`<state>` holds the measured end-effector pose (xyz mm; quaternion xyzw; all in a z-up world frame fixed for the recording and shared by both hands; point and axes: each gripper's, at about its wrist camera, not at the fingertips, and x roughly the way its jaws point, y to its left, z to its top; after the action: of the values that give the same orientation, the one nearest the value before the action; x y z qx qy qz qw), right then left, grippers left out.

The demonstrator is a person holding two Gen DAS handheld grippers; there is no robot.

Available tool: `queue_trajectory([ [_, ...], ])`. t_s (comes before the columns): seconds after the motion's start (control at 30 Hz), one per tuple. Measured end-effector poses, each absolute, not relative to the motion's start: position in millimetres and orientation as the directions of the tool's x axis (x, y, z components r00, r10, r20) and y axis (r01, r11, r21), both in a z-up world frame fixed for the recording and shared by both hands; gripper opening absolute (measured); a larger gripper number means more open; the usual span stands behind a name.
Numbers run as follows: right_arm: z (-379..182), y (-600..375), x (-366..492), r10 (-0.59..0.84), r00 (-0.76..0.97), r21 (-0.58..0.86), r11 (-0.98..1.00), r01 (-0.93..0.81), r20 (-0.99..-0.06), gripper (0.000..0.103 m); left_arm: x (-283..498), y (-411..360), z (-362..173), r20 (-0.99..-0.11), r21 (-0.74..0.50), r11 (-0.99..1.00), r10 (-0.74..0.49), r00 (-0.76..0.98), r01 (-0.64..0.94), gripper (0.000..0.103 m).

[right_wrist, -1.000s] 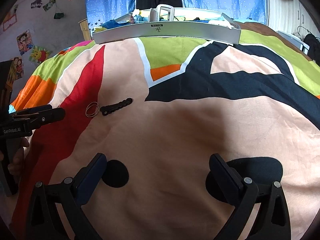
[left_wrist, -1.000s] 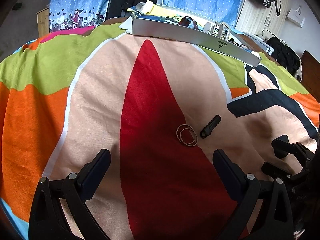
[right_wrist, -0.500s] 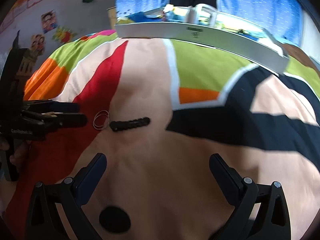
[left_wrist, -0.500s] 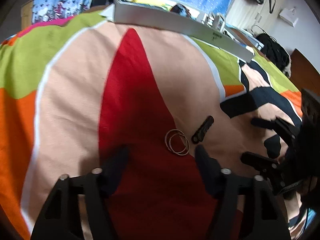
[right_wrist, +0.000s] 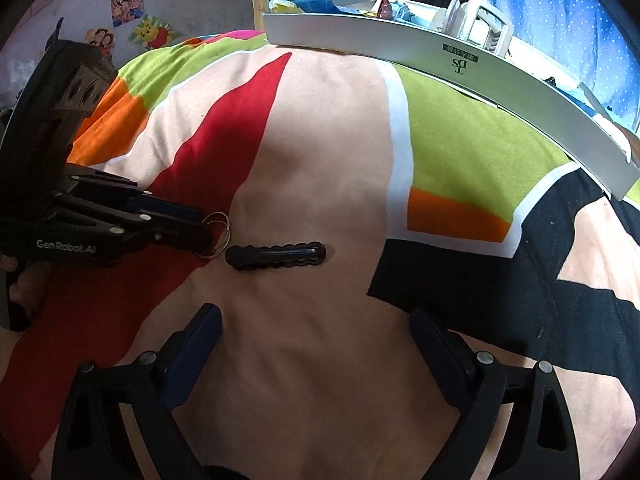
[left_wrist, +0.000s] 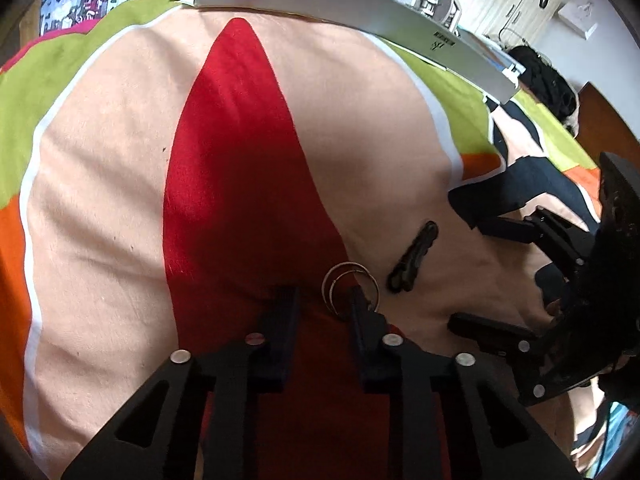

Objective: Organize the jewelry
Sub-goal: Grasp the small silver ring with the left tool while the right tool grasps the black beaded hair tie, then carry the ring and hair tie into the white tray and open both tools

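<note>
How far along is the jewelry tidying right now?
Early, it seems. Nothing on the blanket looks put away yet. The left gripper is down at the metal rings, not visibly clamped. The black hair clip lies untouched before the open right gripper; the white box waits beyond.

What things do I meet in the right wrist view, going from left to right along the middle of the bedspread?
Left gripper → metal rings at its tips → black hair clip → orange patch of the bedspread.
</note>
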<state>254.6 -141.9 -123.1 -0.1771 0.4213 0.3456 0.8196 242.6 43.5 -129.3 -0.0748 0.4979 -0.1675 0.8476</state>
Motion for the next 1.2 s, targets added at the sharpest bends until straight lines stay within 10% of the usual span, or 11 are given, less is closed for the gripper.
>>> queue_trajectory([
  [0.57, -123, -123, 261, 0.426, 0.427, -0.025, 0.685, -0.728, -0.798, 0.094, 240, 60, -130, -0.822, -0.257, 0.959, -0.280, 0.496, 0.115, 0.002],
  [1.0, -131, -104, 261, 0.421, 0.441, -0.059, 0.667, -0.742, -0.793, 0.055, 234, 69, -126, -0.812, -0.266, 0.960, -0.271, 0.516, 0.086, 0.002],
  [1.2, -132, -106, 244, 0.403, 0.515, -0.114, 0.695, -0.710, -0.756, 0.054, 228, 59, -119, -0.797, -0.216, 0.970, -0.239, 0.554, 0.107, 0.002],
])
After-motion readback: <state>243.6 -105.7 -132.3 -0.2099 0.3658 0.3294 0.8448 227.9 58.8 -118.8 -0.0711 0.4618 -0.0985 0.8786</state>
